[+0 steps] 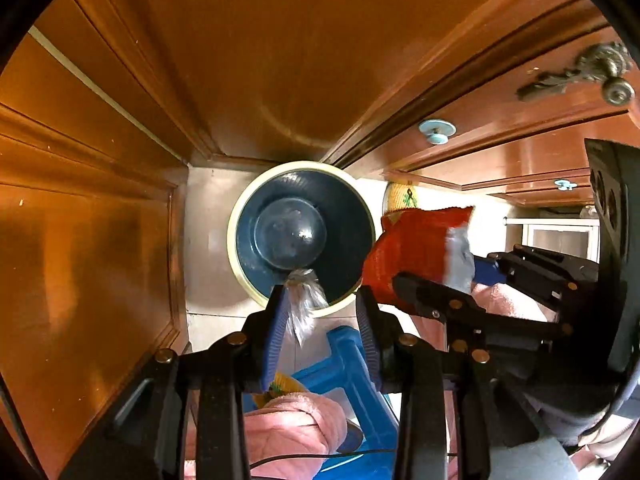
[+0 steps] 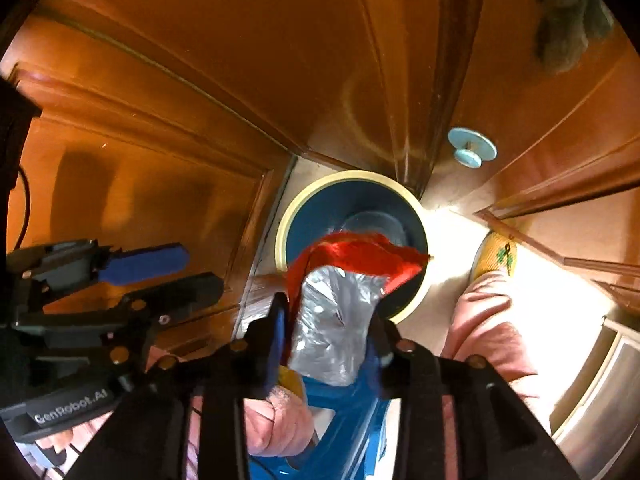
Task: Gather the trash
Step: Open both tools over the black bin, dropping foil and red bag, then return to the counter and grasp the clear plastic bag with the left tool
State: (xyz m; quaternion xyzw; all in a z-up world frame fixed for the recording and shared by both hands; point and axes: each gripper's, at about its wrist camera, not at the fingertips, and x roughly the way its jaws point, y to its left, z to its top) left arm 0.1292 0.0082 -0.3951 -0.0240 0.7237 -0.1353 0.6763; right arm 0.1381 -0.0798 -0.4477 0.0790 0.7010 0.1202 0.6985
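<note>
A round bin (image 1: 233, 236) with a cream rim and dark blue inside stands on the pale floor, straight below both grippers. My left gripper (image 1: 320, 300) hangs over its near rim with the fingers apart. A small crumpled clear wrapper (image 1: 302, 304) clings to the left pad only; the other pad is clear of it. A red snack bag (image 2: 352, 252) with a silver inside lies loosely between the spread fingers of my right gripper (image 2: 326, 312), its top over the bin (image 2: 285, 236). The same bag (image 1: 412, 252) shows in the left wrist view beside the bin.
Brown wooden cabinet doors (image 1: 100, 240) wall in the bin on the left and behind. A light-blue knob (image 2: 472, 148) and an ornate metal handle (image 1: 592, 68) stick out. A blue plastic stool (image 1: 352, 364), pink-clad legs (image 2: 484, 320) and a yellow slipper (image 2: 496, 256) are close below.
</note>
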